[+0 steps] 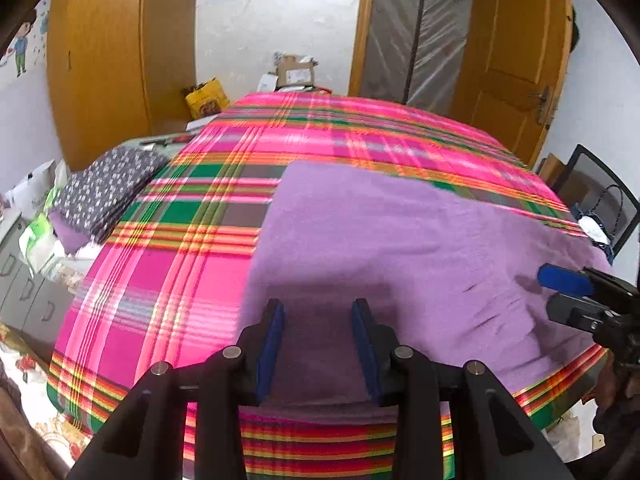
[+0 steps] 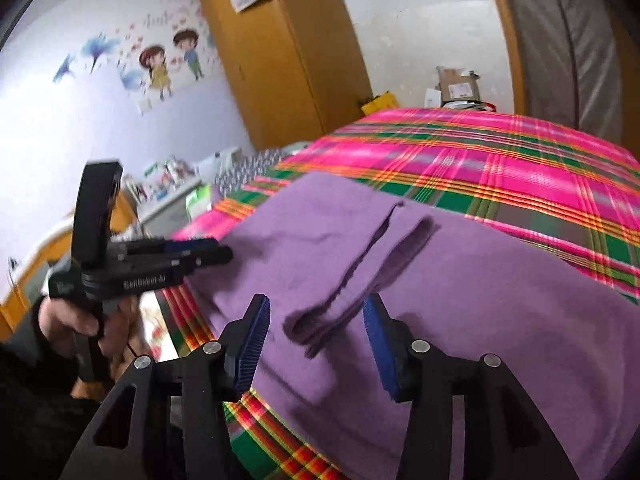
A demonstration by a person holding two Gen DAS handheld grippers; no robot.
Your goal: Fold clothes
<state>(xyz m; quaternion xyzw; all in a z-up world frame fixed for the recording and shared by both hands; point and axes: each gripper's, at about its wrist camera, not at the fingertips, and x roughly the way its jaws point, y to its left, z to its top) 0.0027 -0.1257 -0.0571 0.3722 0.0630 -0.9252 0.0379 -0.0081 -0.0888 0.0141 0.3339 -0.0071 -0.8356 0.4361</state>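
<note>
A soft purple fleece garment (image 1: 400, 248) is lying flat on the pink, green and orange plaid cloth (image 1: 168, 264) that is covering the bed, filling the lower right part of the left wrist view. Its surface is looking fuzzy and matte, with small creases near the right edge. In the right wrist view, a narrow folded strip of the same purple fleece (image 2: 360, 268) is lying on top, making a thick rounded ridge in the centre of the frame.

The left gripper (image 1: 318, 332) is standing with its blue ribbed pads apart above the near edge of the fleece, holding nothing. The right gripper (image 2: 316, 332) is also gaping wide, with the end of the folded strip lying between the pads without touching them.

At the left edge, a dark folded cloth with small white flowers (image 1: 104, 188) is resting beside the bed. A wooden wardrobe (image 1: 116, 48) and a cardboard box (image 1: 294, 70) are standing behind, in the upper part.
</note>
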